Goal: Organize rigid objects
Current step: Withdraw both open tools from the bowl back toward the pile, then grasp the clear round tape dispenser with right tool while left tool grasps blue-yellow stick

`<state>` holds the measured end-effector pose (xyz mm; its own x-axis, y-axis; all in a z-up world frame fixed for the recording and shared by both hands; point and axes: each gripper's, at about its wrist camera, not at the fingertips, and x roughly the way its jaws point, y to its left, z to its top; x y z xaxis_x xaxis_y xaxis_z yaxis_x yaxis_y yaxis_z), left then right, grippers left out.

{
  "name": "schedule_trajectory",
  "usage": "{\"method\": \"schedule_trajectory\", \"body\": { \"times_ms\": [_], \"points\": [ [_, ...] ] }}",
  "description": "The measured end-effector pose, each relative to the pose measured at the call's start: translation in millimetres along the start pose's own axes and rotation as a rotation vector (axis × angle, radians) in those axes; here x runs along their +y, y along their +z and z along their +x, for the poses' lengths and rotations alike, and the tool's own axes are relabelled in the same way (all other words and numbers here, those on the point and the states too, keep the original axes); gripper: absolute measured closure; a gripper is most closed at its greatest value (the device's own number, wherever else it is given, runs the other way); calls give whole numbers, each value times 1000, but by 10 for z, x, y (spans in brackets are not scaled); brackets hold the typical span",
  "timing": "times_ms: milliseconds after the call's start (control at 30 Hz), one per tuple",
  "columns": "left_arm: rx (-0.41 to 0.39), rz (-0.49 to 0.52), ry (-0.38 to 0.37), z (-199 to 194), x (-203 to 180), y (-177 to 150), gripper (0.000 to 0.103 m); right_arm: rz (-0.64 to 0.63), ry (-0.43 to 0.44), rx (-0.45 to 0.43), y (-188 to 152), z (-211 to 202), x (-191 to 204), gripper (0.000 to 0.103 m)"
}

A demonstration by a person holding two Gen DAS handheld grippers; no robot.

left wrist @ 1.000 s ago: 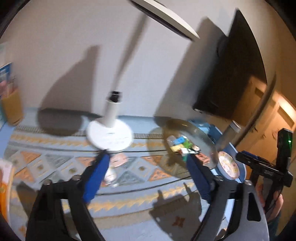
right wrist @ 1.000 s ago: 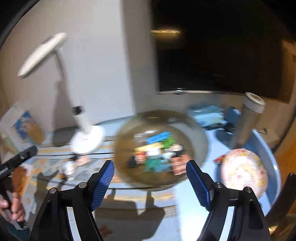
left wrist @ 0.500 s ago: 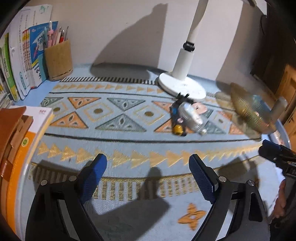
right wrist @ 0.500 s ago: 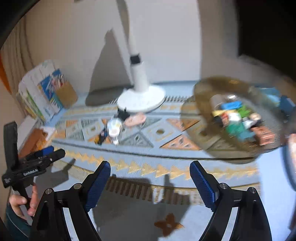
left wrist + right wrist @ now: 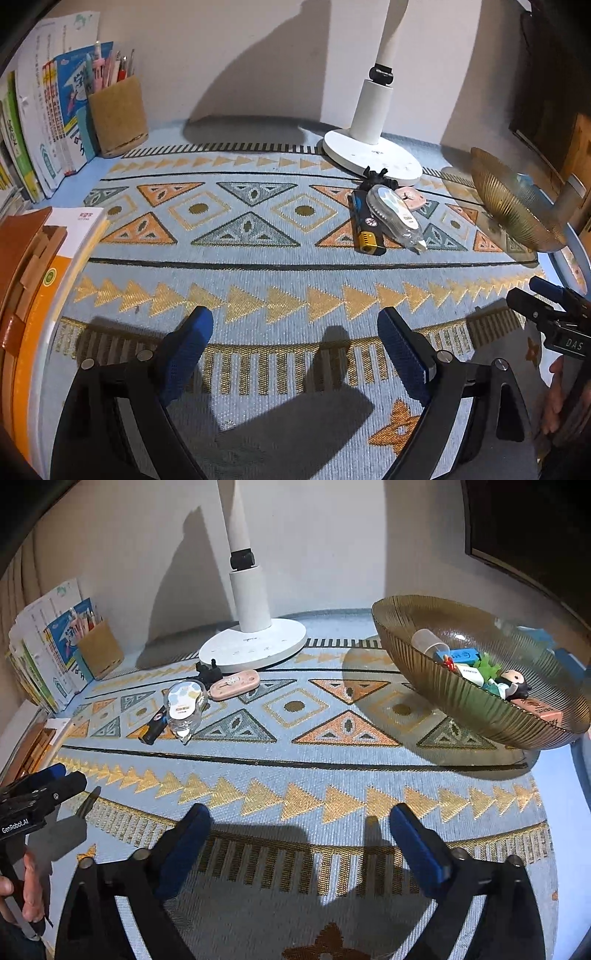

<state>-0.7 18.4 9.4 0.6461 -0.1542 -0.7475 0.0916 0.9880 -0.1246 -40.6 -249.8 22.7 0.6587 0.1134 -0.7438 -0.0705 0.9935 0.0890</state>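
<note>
A small cluster lies on the patterned mat near the lamp base: a clear correction-tape dispenser (image 5: pixel 393 212) (image 5: pixel 184 707), a black battery with a gold end (image 5: pixel 364 229) (image 5: pixel 155 729), a pink flat case (image 5: pixel 410 197) (image 5: pixel 234 685) and a small black clip (image 5: pixel 376 175) (image 5: pixel 207 670). An amber ribbed glass bowl (image 5: pixel 461 698) (image 5: pixel 513 206) at the right holds several small toys and blocks. My left gripper (image 5: pixel 293 343) is open and empty above the mat's near edge. My right gripper (image 5: pixel 299 834) is open and empty, well short of both cluster and bowl.
A white desk lamp base (image 5: pixel 371 157) (image 5: pixel 255 648) stands at the back. A cork pen holder (image 5: pixel 118 116) and upright books (image 5: pixel 44 125) fill the back left. Stacked books (image 5: pixel 33 277) lie at the left edge. The wall is close behind.
Both grippers have pulled back and tilted down from the bowl and lamp toward the mat. The views are now steady; the cluster and bowl lie farther ahead. Both stay open.
</note>
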Motion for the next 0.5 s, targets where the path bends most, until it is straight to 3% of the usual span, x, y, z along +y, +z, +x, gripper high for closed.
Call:
{"method": "schedule_trajectory", "body": {
  "times_ms": [167,500],
  "points": [
    [-8,-6,-25,-10,30,11,12,-7,27,-12,9,-29,1,4],
    [-79,-147,-89,-131,297,18,12,3,7,-59,-5,-111,-14,4]
  ]
}}
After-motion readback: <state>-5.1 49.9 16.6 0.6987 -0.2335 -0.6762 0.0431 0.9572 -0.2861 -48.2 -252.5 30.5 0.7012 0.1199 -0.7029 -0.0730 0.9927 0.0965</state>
